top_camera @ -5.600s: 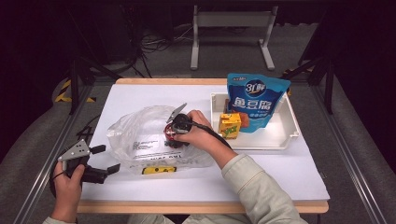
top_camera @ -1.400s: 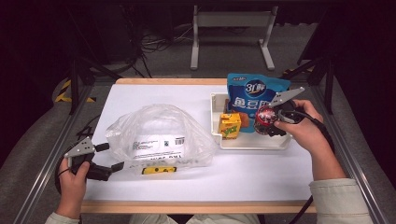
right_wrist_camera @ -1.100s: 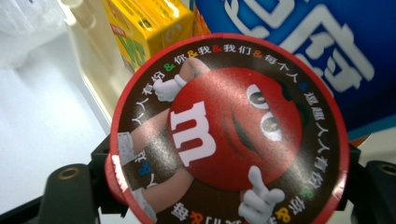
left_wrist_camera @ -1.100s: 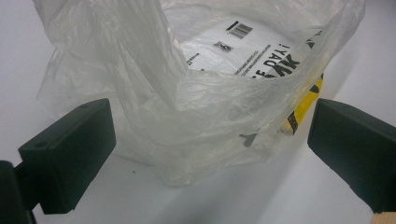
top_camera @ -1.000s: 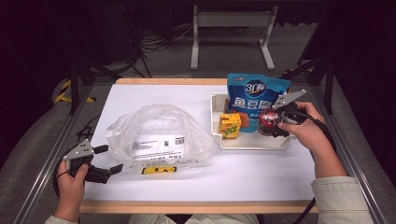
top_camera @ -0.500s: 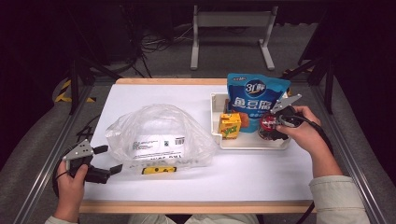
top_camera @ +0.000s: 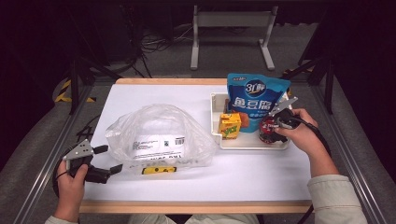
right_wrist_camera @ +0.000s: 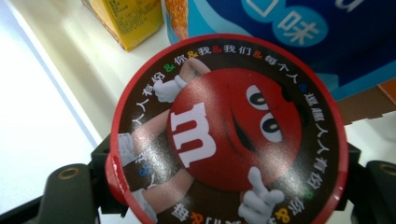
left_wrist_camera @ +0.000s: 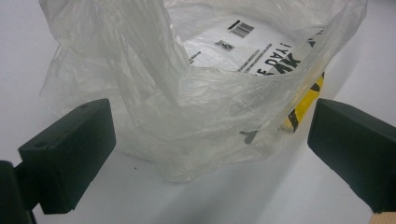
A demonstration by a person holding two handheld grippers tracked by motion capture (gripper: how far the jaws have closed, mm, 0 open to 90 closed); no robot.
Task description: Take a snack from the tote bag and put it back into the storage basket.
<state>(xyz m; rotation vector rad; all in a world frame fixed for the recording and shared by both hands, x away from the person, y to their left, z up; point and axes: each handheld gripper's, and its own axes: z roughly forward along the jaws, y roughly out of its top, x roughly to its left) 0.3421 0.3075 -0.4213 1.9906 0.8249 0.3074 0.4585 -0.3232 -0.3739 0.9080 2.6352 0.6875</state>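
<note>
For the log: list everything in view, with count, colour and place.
Candy tub: 1, red and brown, gripped over the tray's near right part.
Blue pouch: 1, blue, upright in tray.
Juice carton: 1, yellow, in tray, left of the tub.
Tray: 1, white, right side of table.
Plastic bag: 1, clear, left of tray.
Table: 1, white top.
Left tongs: 1, black, open beside bag.
Right tongs: 1, black, shut on tub.

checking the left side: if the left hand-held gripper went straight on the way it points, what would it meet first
Most likely the plastic bag: it lies right ahead between the open jaws of the left hand-held gripper, though how far off is hard to judge.
</note>
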